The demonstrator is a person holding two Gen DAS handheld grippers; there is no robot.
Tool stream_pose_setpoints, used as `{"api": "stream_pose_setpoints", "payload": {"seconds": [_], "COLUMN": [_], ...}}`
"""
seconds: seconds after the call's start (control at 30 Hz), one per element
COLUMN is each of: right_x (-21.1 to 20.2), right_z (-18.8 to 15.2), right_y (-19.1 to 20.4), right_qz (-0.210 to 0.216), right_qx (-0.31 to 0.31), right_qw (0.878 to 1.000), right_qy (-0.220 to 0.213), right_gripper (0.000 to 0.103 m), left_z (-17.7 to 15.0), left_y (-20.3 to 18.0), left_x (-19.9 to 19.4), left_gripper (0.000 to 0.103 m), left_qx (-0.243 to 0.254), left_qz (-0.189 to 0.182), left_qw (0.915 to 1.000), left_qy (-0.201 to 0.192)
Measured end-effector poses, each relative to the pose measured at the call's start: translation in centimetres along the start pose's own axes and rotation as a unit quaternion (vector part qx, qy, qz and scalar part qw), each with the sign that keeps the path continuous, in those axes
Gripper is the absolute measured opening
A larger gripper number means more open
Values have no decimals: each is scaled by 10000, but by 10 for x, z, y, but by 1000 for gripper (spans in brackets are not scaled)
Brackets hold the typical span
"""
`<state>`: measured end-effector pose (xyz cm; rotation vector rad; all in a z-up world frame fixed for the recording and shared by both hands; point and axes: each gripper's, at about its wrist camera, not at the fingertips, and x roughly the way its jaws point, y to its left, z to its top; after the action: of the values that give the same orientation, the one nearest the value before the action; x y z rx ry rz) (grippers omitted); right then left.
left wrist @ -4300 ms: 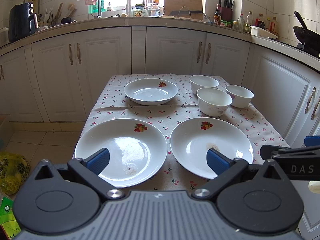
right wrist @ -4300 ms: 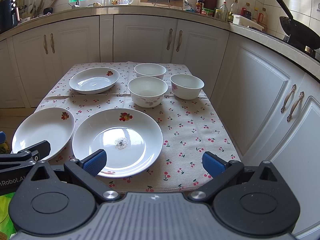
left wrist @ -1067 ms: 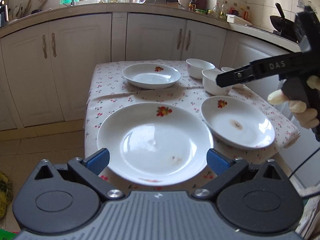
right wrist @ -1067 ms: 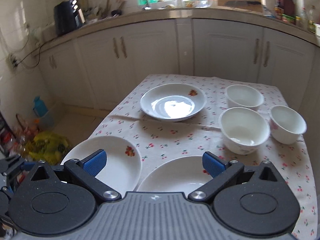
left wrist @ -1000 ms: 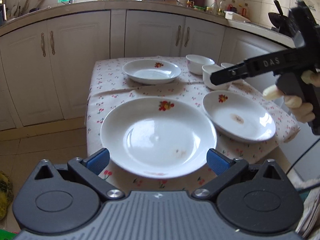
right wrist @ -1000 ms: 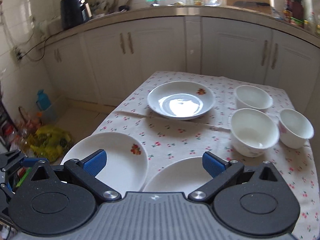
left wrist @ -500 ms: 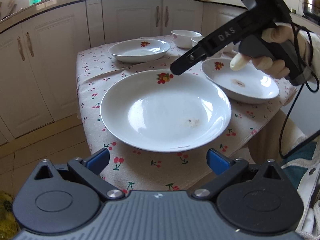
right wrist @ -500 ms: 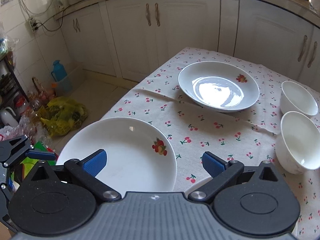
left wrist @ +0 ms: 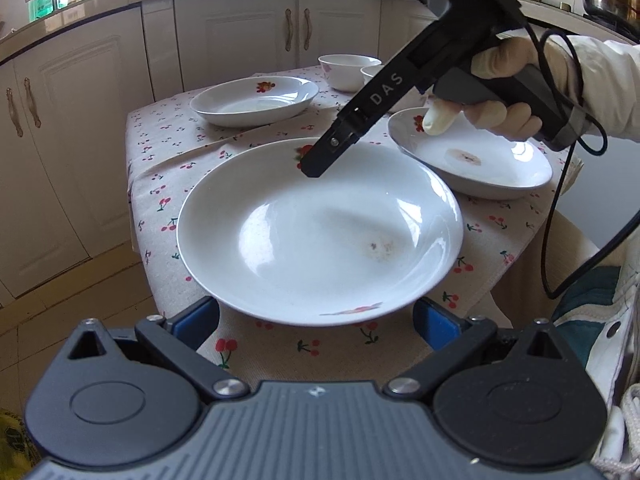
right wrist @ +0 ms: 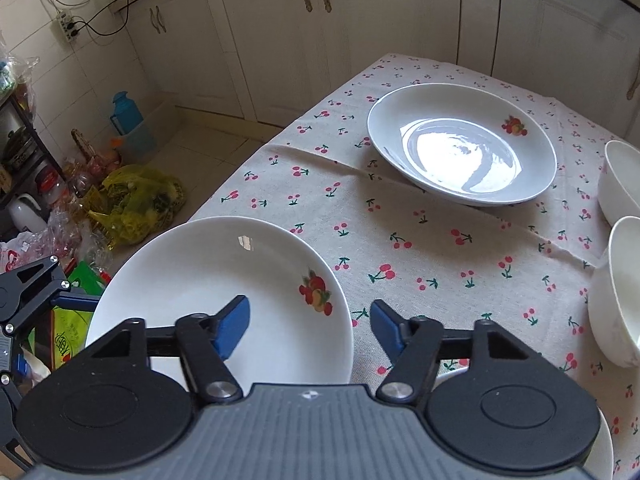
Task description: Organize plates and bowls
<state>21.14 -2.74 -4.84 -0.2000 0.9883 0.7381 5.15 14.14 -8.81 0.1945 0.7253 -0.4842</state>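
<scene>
A large white plate (left wrist: 320, 228) with a fruit print lies at the table's near left corner; it also shows in the right wrist view (right wrist: 224, 296). My left gripper (left wrist: 316, 322) is open, its blue pads level with the plate's near rim. My right gripper (right wrist: 310, 328) is open, half closed, straddling that plate's right rim; its body (left wrist: 380, 92) hangs over the plate's far edge. A second plate (left wrist: 472, 156) lies to the right. A third plate (left wrist: 256, 98) sits at the back (right wrist: 460, 144). White bowls (left wrist: 346, 70) stand at the back right (right wrist: 622, 176).
The table has a cherry-print cloth (right wrist: 400, 232). White kitchen cabinets (left wrist: 240, 36) stand behind it. Bags and clutter (right wrist: 132, 200) lie on the floor to the left of the table. A cable (left wrist: 560, 216) hangs from the right gripper's handle.
My right gripper has swung left and down over the near left plate, and its jaws have narrowed. My left gripper has moved in close to that plate's near rim.
</scene>
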Motion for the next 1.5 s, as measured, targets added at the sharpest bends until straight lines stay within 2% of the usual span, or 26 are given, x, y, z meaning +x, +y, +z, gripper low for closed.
{"api": "stream_pose_setpoints", "payload": {"seconds": [0.2,0.4,0.6,1.03,1.5], "right_x": [11,16,17,14,22], "right_z": [5,14,17,22,46], "right_y": [-10,-12,-10,-16,-43], "right_qz": [240,450,566,554,234], "right_qx": [162,79,-84,-11,187], "right_qw": [9991,9972,9958,9965,9989], "right_qy": [306,595,710,619,350], "right_gripper": [63,60,56,56,56], "left_z": [5,8,9,22,42], "left_y": [2,4,5,11,34], "left_x": [3,6,8,10,44], "left_gripper": [102,102,102,102,102], "left_qx": [69,102,154,236,447], "left_qz": [-59,-127,-151,-166,-199], "left_qw": [9999,9998,9995,9994,9988], "left_qy": [45,141,210,170,11]}}
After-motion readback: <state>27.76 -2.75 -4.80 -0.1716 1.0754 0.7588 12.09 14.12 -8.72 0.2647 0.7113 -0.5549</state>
